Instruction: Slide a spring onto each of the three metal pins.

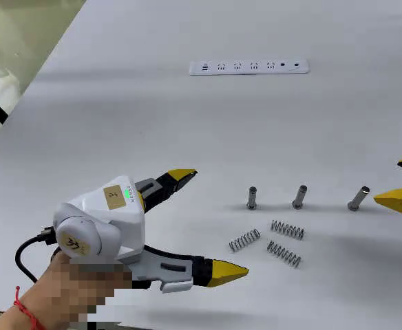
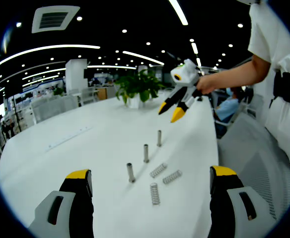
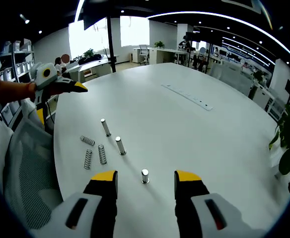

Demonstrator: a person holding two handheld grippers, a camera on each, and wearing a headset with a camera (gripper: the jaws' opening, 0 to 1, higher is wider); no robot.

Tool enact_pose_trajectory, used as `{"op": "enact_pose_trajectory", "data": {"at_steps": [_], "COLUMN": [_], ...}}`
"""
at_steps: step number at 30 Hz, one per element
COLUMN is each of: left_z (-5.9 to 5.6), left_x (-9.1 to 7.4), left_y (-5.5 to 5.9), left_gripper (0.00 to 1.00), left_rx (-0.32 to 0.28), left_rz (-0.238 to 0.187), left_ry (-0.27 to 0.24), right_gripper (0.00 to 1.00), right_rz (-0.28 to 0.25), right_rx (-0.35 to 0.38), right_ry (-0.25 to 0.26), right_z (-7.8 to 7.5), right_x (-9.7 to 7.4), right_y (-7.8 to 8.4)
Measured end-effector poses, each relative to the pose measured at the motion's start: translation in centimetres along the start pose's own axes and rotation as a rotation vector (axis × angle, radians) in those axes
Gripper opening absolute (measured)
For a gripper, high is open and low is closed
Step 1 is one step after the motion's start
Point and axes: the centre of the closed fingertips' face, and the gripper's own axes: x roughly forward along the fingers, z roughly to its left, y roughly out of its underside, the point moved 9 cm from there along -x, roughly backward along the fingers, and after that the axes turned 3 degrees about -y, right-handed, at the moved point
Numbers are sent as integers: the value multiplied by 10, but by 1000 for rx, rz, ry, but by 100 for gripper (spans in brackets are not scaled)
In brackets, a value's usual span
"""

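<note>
Three upright pins [image 1: 252, 197] and three loose springs [image 1: 287, 229] on the white surface [image 1: 187, 124]; left gripper [image 1: 209, 223] and right gripper [image 1: 399, 180] hover empty, both jaws spread apart.

The left claw [image 1: 211, 223] has a white housing, black jaws with yellow tips, a tan sticker [image 1: 114, 198] and a black cable [image 1: 25, 251]. The person wears a red wrist string [image 1: 25, 309] and a white short-sleeved shirt [image 2: 271, 34].
</note>
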Motion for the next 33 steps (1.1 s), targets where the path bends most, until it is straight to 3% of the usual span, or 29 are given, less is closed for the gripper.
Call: {"op": "enact_pose_trajectory", "data": {"at_steps": [23,33], "left_z": [-3,-2], "left_x": [0,5], "left_y": [-7,-1], "left_gripper": [97,87], "left_rx": [31,37], "left_rz": [30,144], "left_ry": [-2,-11], "right_gripper": [77,86], "right_rz": [-105,-160], "right_rx": [-67,-78], "right_ry": [-44,-54], "right_z": [7,20], "right_x": [-35,-47], "right_y": [28,39]}}
